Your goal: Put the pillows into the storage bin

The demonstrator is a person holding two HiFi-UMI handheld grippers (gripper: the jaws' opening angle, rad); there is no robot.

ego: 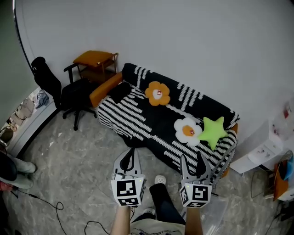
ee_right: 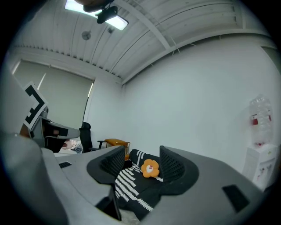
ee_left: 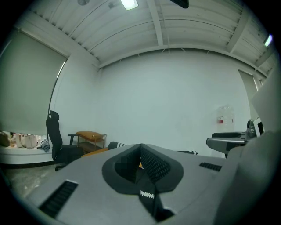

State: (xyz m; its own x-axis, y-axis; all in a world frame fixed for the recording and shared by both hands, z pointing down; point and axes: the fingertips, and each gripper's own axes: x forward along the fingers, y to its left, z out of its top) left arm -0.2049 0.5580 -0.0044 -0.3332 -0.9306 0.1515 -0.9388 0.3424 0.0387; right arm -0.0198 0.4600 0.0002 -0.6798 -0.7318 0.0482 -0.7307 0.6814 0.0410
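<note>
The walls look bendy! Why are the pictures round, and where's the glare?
Both gripper views are fisheye, with dark corners and curved beams. Left gripper view: a ceiling light glares at the top edge. Right gripper view: a bright lamp top left. Head view: even light, sofa sharp.

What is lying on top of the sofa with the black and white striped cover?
Three plush pillows: an orange flower, a white flower with orange centre and a green star beside it. The striped cover hides most of the sofa's own surface.
</note>
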